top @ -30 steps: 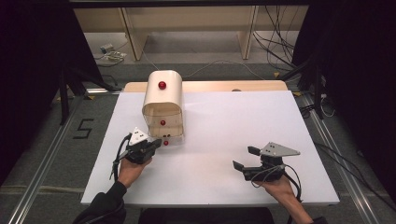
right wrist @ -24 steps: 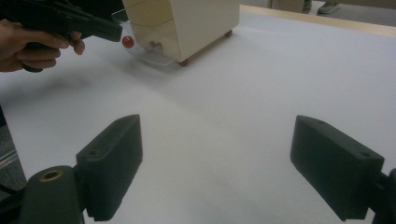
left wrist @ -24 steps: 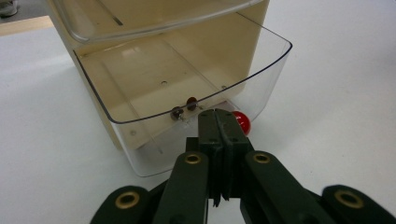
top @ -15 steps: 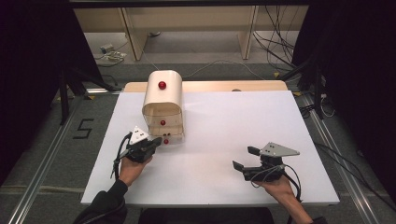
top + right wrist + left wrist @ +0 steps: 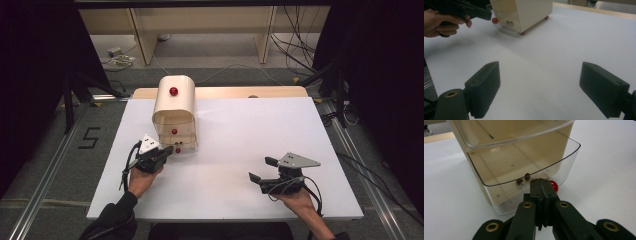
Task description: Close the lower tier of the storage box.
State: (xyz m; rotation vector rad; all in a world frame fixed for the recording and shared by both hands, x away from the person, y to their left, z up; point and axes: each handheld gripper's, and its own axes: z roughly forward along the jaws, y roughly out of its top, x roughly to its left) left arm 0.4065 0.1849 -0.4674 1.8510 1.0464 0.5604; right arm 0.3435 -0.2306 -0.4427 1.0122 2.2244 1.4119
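A small cream drawer cabinet [image 5: 174,105] with clear drawer fronts and red knobs stands on the white table [image 5: 240,150]. Its bottom drawer [image 5: 524,170] sticks out past the drawer above it. My left gripper [image 5: 169,150] is shut, jaws pressed together with nothing between them. Its tips [image 5: 541,181] sit right at the drawer front, just left of the bottom red knob [image 5: 553,186]. My right gripper [image 5: 261,169] rests near the table's front right, well away from the cabinet. It is open [image 5: 540,66] and empty, pointing towards the cabinet [image 5: 529,10] and the left gripper [image 5: 487,15].
A wooden strip [image 5: 225,92] runs along the table's far edge behind the cabinet. Cables and table legs lie on the floor beyond. Bare white tabletop stretches between the two grippers and to the right of the cabinet.
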